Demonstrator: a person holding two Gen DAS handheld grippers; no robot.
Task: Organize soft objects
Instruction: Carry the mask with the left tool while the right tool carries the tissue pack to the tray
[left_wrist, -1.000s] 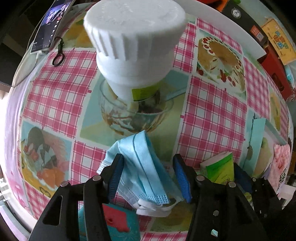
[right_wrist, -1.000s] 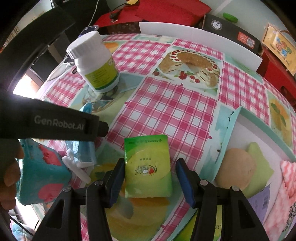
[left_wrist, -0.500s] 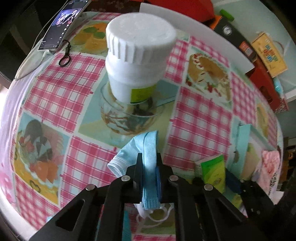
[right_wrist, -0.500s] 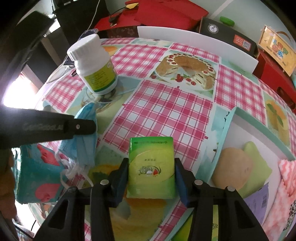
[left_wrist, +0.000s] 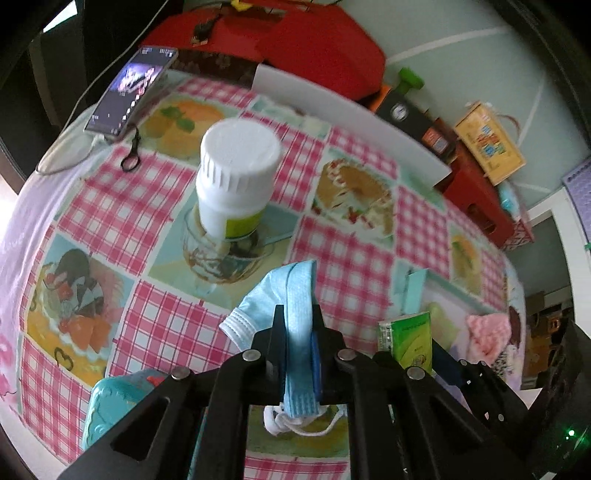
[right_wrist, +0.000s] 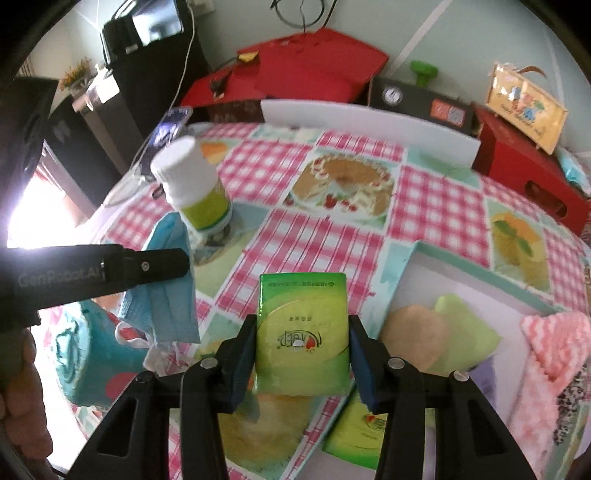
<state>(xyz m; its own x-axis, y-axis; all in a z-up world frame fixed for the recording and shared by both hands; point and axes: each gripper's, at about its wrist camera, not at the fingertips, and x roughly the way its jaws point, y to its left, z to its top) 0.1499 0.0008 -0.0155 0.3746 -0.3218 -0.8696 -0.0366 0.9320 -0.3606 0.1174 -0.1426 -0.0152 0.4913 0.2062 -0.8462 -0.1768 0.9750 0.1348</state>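
Left wrist view first: the left gripper (left_wrist: 298, 332) has its jaws pressed together on a folded blue face mask (left_wrist: 291, 314), which is pinched between the pads. The mask's top edge pokes out ahead of the fingertips and its white ear loops (left_wrist: 295, 424) dangle below them. Just under the gripper's left side sits a teal pouch with red patches (left_wrist: 110, 406). Ahead of the tips, a white-capped plastic bottle (left_wrist: 236, 177) with a yellow-green label stands on the pink-checked tablecloth (left_wrist: 351, 266). Far ahead and left, a smartphone (left_wrist: 131, 94) lies at the table edge, and beyond it are red boxes (left_wrist: 314, 48).

Right wrist view: the right gripper (right_wrist: 302, 332) pinches a green tissue pack (right_wrist: 303, 332) by its two long sides, and the pack appears clear of the cloth. Its jaws closed onto the pack during the last second and have since held steady. Directly below the right finger lies a second green pack (right_wrist: 354, 432). To the right is a teal-rimmed white tray (right_wrist: 417, 284) holding a tan round pad (right_wrist: 410, 336), a pale green cloth (right_wrist: 469, 332) and a pink knitted cloth (right_wrist: 554, 354). To the left, the other gripper's mask hangs above the teal pouch. Farther ahead stands the bottle, with a white board (right_wrist: 369, 118) behind the table's far edge.
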